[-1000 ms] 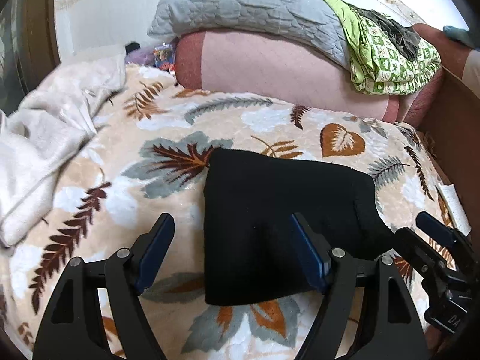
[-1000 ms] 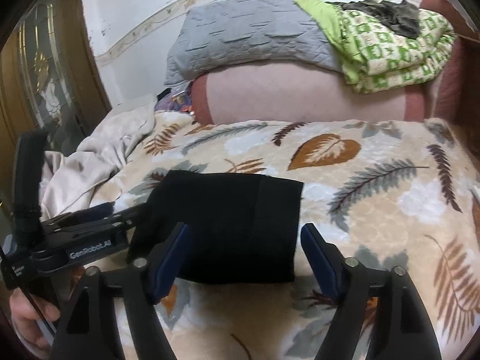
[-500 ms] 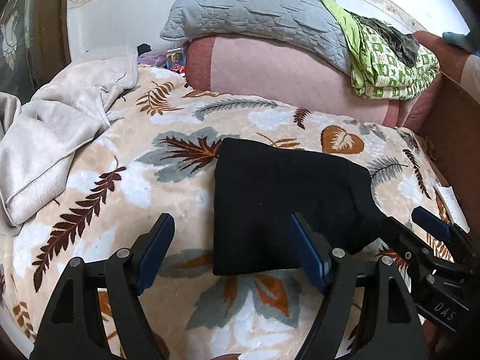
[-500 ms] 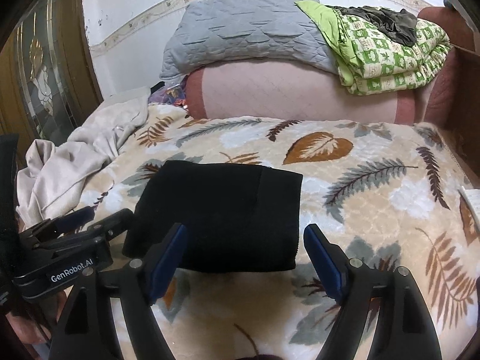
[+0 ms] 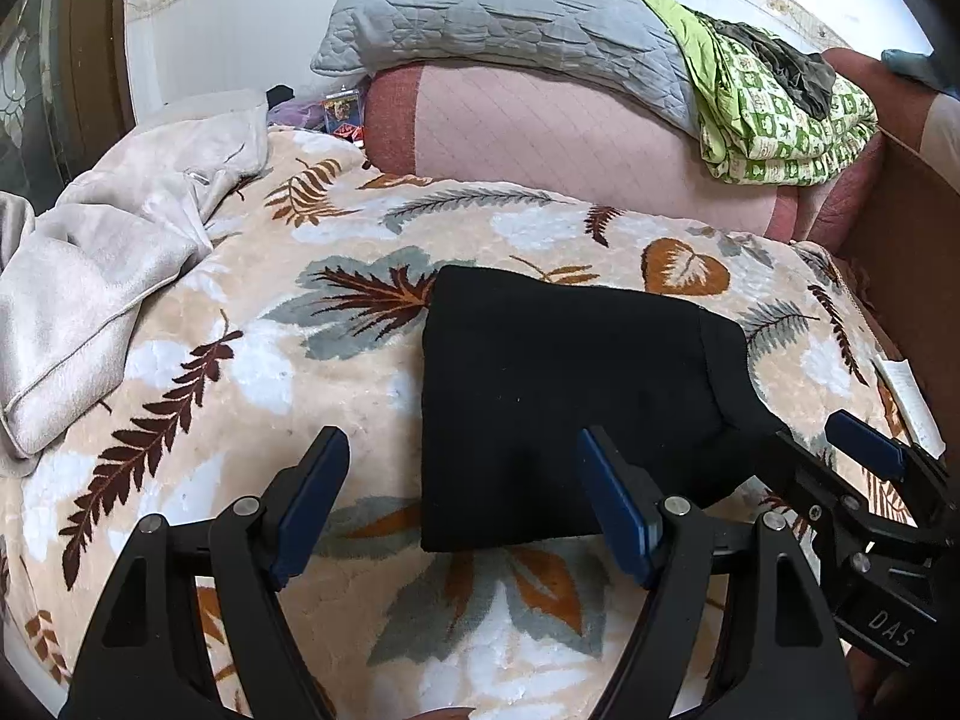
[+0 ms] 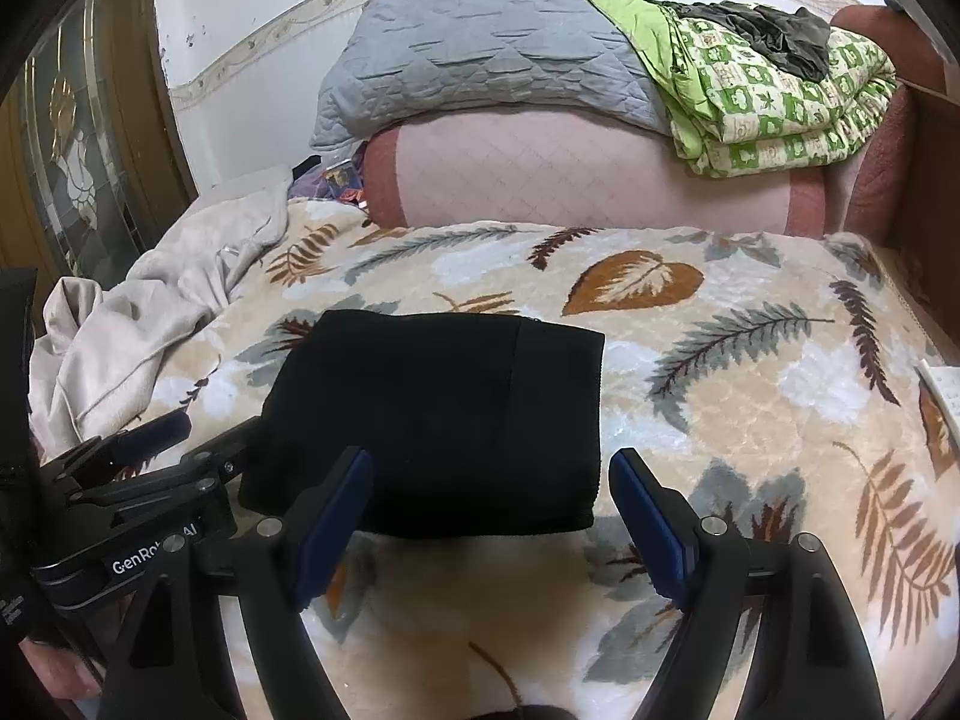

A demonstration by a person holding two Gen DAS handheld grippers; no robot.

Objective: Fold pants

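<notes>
The black pants (image 5: 570, 396) (image 6: 444, 420) lie folded into a flat rectangle on the leaf-patterned blanket (image 5: 252, 372) (image 6: 750, 396). My left gripper (image 5: 462, 450) hovers open at their near left corner, one finger over the cloth and the other over the blanket, holding nothing. It shows again at the left edge of the right wrist view as the left gripper (image 6: 198, 438). My right gripper (image 6: 492, 462) is open over the pants' near right edge, nothing pinched between its pads. From the left wrist view the right gripper (image 5: 834, 450) sits by the pants' right corner.
A crumpled pale cloth (image 5: 102, 264) lies at the left. A pink bolster (image 5: 570, 144), a grey pillow (image 5: 498, 18) and a green quilt (image 5: 780, 114) are piled at the back. A brown board (image 5: 912, 228) bounds the right side, with a white paper (image 6: 942, 390) beside it.
Both grippers have eased back slightly from the pants, which now sit a little farther from the fingertips. The pants have not moved and both sets of jaws stay apart.
</notes>
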